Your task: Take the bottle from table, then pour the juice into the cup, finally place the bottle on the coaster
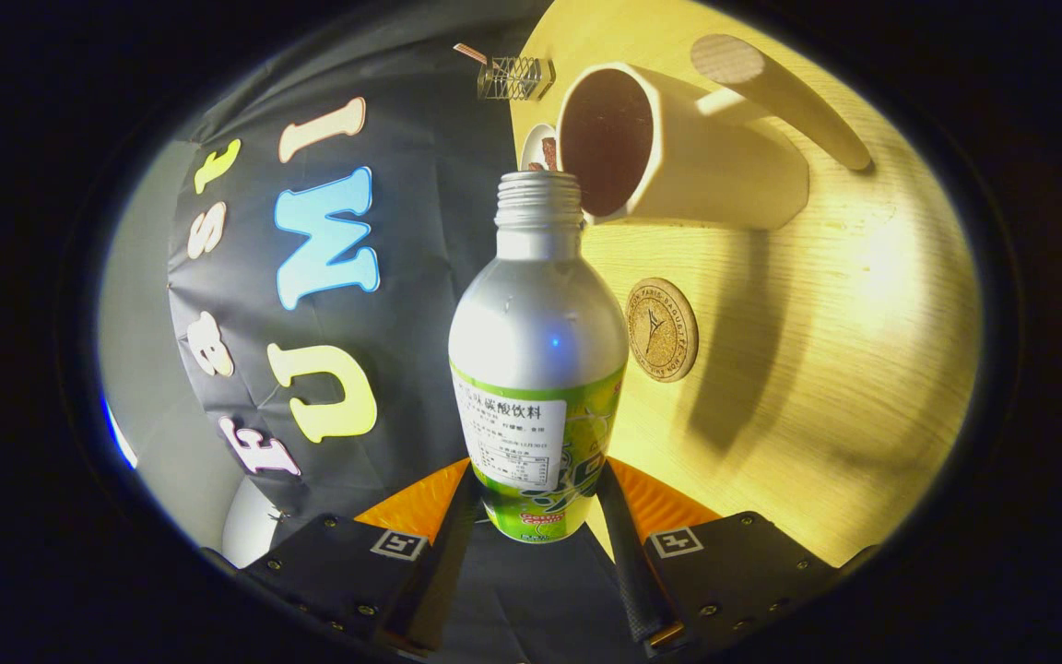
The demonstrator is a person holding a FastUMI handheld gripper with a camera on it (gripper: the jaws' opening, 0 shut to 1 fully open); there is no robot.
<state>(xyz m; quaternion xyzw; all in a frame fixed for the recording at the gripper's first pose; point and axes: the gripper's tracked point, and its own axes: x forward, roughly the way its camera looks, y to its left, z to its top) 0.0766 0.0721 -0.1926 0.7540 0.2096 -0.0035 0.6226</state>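
The gripper (536, 503) clamps the bottle (536, 369) low on its label, both fingers pressing its sides, tipped so its open neck meets the rim of the cup (678, 148) for pouring; whether juice flows is unclear. The coaster (661, 329) waits just beside, on the table (863, 369)

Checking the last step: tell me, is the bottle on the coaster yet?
No, the bottle is shut between the hand-held gripper fingers, tipped toward the cup, beside the bare coaster.
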